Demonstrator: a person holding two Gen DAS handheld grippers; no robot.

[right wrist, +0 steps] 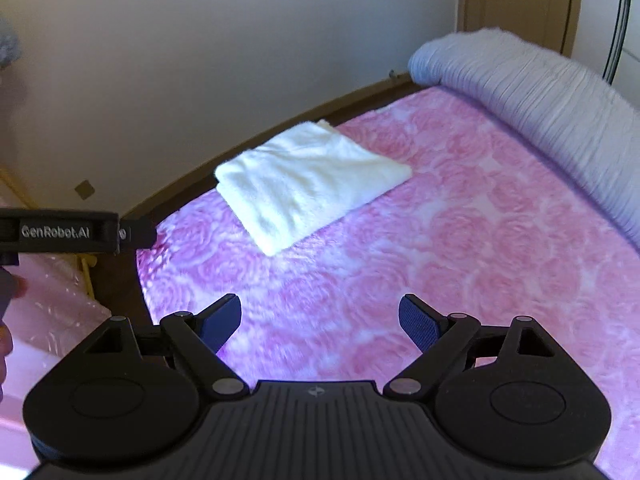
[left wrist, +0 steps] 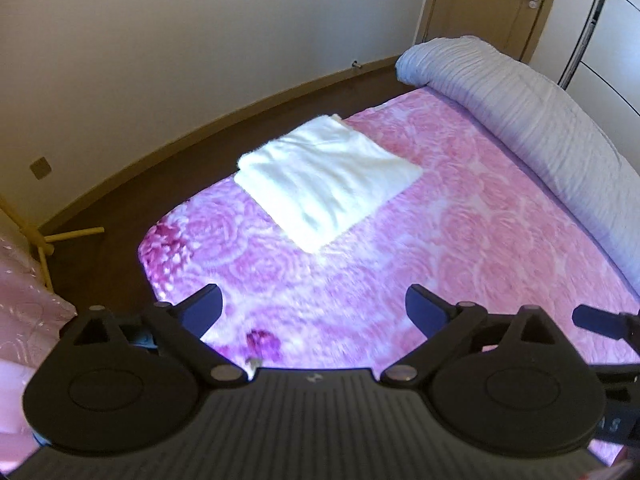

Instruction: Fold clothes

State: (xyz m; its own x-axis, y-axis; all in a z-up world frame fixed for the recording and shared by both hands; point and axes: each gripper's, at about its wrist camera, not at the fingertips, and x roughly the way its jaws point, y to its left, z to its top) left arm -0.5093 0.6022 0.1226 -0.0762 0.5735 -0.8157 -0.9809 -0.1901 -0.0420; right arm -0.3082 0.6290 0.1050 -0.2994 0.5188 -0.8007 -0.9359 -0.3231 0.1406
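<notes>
A white fluffy garment lies folded into a neat rectangle near the far left edge of the pink rose-patterned bed. It also shows in the right wrist view on the bed. My left gripper is open and empty, held above the bed well short of the garment. My right gripper is open and empty too, at a similar distance. The right gripper's finger shows at the right edge of the left wrist view. The left gripper's body shows at the left of the right wrist view.
A rolled grey-lilac quilt lies along the bed's right side, also in the right wrist view. Dark floor and a cream wall run past the bed's left edge. A wooden door stands at the back right. Pink fabric sits at left.
</notes>
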